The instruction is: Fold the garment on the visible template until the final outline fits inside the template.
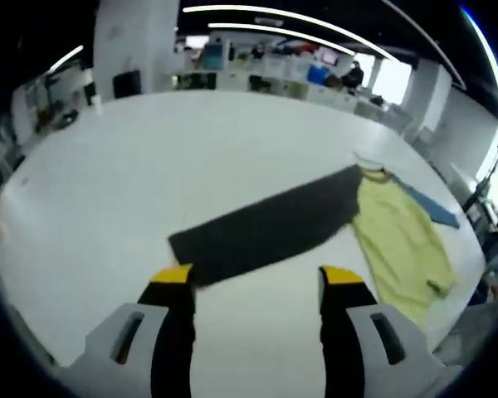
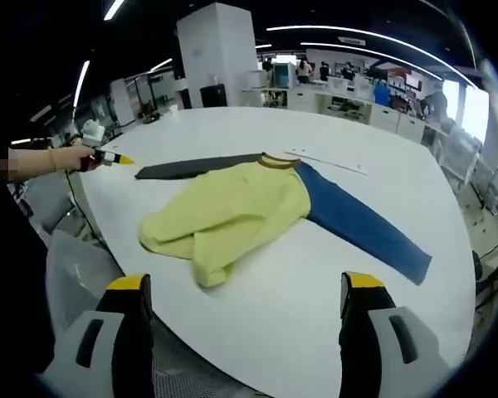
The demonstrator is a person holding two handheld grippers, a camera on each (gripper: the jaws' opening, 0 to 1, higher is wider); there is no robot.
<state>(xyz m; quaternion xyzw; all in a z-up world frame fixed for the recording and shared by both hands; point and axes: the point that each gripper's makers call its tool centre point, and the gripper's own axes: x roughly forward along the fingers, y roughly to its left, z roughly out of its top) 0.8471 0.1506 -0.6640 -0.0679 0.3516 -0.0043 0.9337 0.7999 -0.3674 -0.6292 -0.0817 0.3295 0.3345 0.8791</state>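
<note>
Garment (image 2: 232, 211) lies bunched on the counter (image 2: 382, 174), partly overlapping the dark template (image 1: 266, 224). Left gripper (image 1: 257, 282) and right gripper (image 2: 245, 286) hover wide open, empty, near the counter edge.

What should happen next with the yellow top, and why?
Probably bring the right hand-held gripper down onto the blue sleeve and fold it inward. That sleeve lies stretched flat beyond the yellow body, far off the dark template, and both grippers are open, holding nothing.
</note>
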